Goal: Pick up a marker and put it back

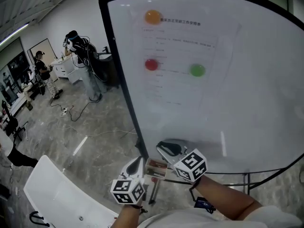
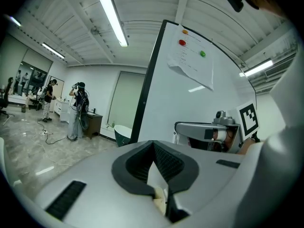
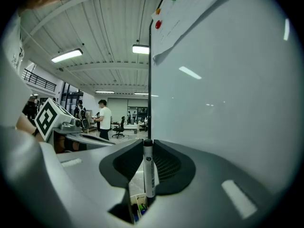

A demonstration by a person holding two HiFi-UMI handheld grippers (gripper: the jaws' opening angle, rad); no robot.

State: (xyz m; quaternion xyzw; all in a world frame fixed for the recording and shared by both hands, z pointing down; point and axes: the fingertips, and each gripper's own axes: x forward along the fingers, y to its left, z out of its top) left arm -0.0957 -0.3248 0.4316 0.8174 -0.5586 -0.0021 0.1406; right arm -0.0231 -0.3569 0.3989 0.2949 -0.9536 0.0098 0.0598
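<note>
A black-capped marker (image 3: 149,175) stands upright between the jaws of my right gripper (image 3: 147,146), which is shut on it close in front of the whiteboard (image 3: 228,94). Under the jaws shows an open box of coloured markers (image 3: 137,205). In the head view the box (image 1: 156,167) lies at the whiteboard's (image 1: 247,108) lower edge, between the right gripper (image 1: 161,149) and my left gripper (image 1: 138,160). The left gripper (image 2: 153,144) has its jaw tips together with nothing held. The marker itself is not discernible in the head view.
A printed sheet (image 1: 185,56) hangs on the board under orange (image 1: 153,17), red (image 1: 151,64) and green (image 1: 197,70) magnets. People (image 1: 85,63) stand far back left among desks; cables (image 1: 76,110) trail on the floor. A white chair (image 1: 61,196) is at the lower left.
</note>
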